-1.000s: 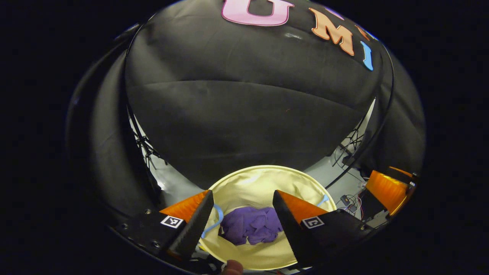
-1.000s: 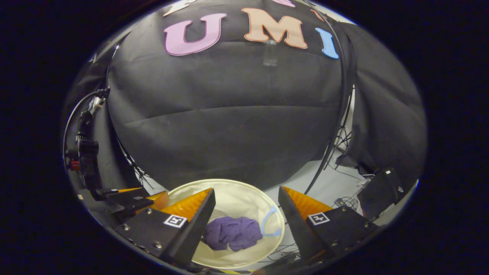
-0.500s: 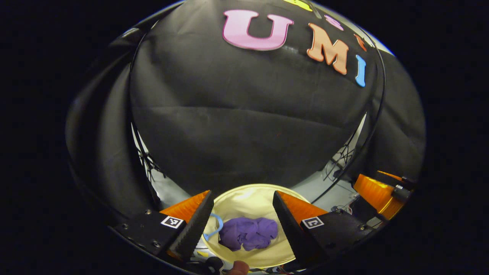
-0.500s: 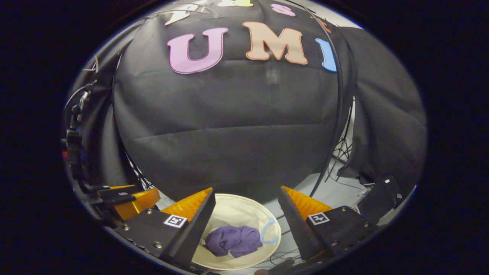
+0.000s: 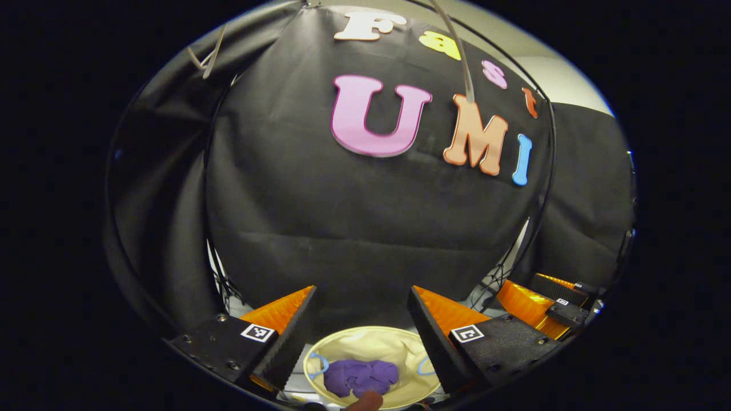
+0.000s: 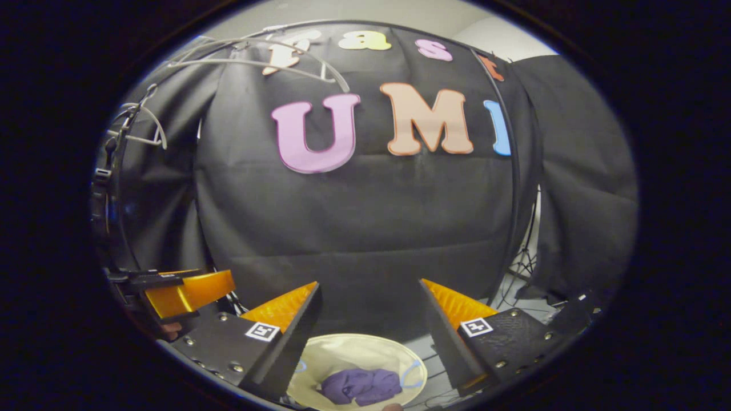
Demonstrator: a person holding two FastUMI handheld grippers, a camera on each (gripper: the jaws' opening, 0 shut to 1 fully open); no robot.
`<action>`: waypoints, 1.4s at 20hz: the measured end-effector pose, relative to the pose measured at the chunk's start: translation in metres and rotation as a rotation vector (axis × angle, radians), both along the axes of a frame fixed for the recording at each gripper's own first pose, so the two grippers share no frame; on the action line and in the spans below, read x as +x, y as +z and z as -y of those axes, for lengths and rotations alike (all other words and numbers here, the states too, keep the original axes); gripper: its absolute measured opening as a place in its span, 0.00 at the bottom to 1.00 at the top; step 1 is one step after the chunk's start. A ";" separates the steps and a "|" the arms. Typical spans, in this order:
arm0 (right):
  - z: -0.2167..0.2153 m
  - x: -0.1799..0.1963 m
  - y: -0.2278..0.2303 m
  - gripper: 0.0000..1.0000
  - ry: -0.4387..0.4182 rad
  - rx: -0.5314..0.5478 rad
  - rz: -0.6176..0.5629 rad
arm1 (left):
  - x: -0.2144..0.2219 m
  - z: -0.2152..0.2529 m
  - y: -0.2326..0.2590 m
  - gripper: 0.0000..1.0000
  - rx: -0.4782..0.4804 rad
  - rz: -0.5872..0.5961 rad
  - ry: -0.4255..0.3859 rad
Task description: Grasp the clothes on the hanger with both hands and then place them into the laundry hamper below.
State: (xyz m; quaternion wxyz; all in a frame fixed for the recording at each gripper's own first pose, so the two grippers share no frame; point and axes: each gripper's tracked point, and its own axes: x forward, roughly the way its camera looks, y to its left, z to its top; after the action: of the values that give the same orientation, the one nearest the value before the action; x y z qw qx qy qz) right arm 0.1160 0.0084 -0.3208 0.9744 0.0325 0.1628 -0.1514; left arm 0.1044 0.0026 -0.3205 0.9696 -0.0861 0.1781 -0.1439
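My left gripper [image 5: 361,319] and my right gripper [image 6: 370,315] are both hanging with jaws spread wide and nothing between them. The purple clothes [image 5: 361,377] are lying crumpled in the laundry hamper [image 5: 377,341], which is showing low down between my left jaws; in the right gripper view the same clothes [image 6: 360,385] are sitting in the hamper [image 6: 348,351] below and between my right jaws. Judging from this, the placing step is looking complete.

Risks, as I am judging them: the hamper's wall is looking like thin cream fabric stretched on a round hoop, so a jaw dipping back down and catching the rim could be tipping or folding it. Its pale blue loop handles [image 6: 409,375] are standing proud of the rim, close to my right jaw, and could be snagging a fingertip. The clothes are soft, wrinkled knit, heaped loosely, so any fold dragged by a jaw could be pulling the whole bundle out again.

Far above my jaws, bare wire hangers [image 6: 274,54] are hanging from a thin rail, light and free to swing if I am rising carelessly. The other gripper [image 5: 542,299] is hovering just beyond my left gripper's right-hand jaw, close enough for a collision.
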 end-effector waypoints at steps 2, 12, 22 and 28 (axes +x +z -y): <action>-0.005 0.004 0.029 1.00 0.026 -0.013 0.039 | 0.001 -0.006 0.035 0.92 -0.002 0.054 0.024; -0.016 -0.010 0.148 0.99 0.137 0.073 0.169 | -0.028 -0.019 0.146 0.95 0.094 0.178 0.064; 0.003 -0.044 0.232 0.99 0.200 0.077 0.208 | -0.054 -0.021 0.227 0.92 0.082 0.280 0.100; -0.006 -0.066 0.253 0.94 0.261 0.019 0.252 | -0.070 -0.019 0.268 0.92 0.050 0.360 0.146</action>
State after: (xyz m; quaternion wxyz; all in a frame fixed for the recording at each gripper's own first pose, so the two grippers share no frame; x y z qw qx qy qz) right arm 0.0504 0.0146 -0.0678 0.9981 0.0389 0.0438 -0.0169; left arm 0.0341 0.0213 -0.0524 0.9955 -0.0473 -0.0016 -0.0816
